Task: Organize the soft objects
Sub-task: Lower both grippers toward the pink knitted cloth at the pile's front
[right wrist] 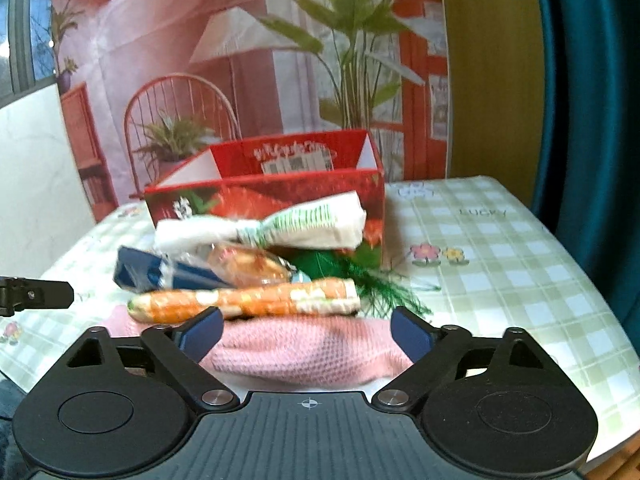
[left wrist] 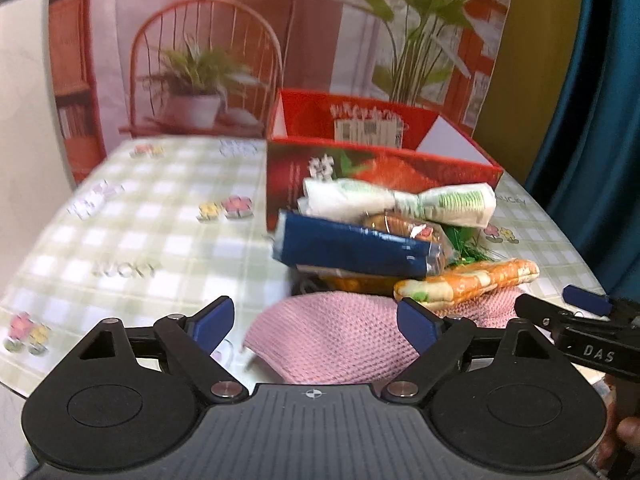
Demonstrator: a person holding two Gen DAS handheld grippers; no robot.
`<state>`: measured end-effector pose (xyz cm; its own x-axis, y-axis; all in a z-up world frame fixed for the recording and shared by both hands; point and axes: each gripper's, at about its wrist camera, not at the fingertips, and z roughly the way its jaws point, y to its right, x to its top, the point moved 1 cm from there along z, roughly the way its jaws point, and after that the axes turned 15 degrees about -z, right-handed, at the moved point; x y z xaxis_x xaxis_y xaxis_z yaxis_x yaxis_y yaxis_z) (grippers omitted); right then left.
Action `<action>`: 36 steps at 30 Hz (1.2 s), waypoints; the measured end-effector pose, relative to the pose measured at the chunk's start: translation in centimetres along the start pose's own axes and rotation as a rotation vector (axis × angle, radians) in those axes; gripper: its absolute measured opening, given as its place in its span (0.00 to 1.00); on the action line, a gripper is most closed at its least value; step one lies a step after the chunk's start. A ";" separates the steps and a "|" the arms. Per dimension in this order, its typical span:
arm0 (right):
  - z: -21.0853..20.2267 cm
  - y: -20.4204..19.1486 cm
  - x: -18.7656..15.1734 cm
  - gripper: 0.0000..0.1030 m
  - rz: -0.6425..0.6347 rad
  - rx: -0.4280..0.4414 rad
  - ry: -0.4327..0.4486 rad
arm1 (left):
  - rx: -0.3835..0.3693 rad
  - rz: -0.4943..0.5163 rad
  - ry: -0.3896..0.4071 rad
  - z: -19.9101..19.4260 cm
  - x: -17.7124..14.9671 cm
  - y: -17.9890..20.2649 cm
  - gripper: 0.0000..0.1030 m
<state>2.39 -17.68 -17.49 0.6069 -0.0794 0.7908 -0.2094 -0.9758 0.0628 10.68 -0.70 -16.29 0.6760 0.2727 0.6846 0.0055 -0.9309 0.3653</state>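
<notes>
Worktop (left wrist: 132,248) with checked cloth carries everything. Beyond both sets of jaws, at the far side of the pile, stands the red box (left wrist: 380,168), open-topped and apparently empty as far as can be seen; likely the destination.

Pink knit (left wrist: 332,340) lies nearest, directly ahead of and between the jaws of both grippers, at the bottom of the pile. Just past it, resting on its far edge: orange roll (right wrist: 248,300). Farther ahead: blue pack (left wrist: 352,248), white-green bundle (left wrist: 396,200) on top, a wrapped bun and green tinsel partly hidden among them.

Left gripper (left wrist: 316,324): jaws released, wide apart, nothing between the pads; knit sits ahead of them, not pinched. Right gripper (right wrist: 306,336): same, jaws spread, nothing held. Its tip shows at the right edge of the left view, just beside the knit.

Step in hand, as judged: approach to the first pick; nothing sorted yet. Next move calls for choosing one item, probably the top-lying roll or the knit's near edge, without dragging the stacked pieces off.
</notes>
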 end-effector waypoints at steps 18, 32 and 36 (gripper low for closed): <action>3.2 0.4 -2.6 0.74 0.050 0.052 -0.002 | -0.075 -0.076 -0.150 2.7 -1.4 -1.7 0.79; 3.9 0.2 -3.1 0.72 0.057 0.089 -0.027 | -0.082 -0.057 -0.180 3.8 -2.2 -2.3 0.75; 4.1 0.2 -3.3 0.70 0.066 0.098 -0.031 | -0.083 -0.032 -0.143 3.3 -2.1 -2.3 0.52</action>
<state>3.48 -18.48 -22.52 0.6181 -0.1485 0.7720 -0.1745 -0.9834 -0.0495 11.70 0.08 -20.60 0.7745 0.2589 0.5771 -0.0284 -0.8972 0.4407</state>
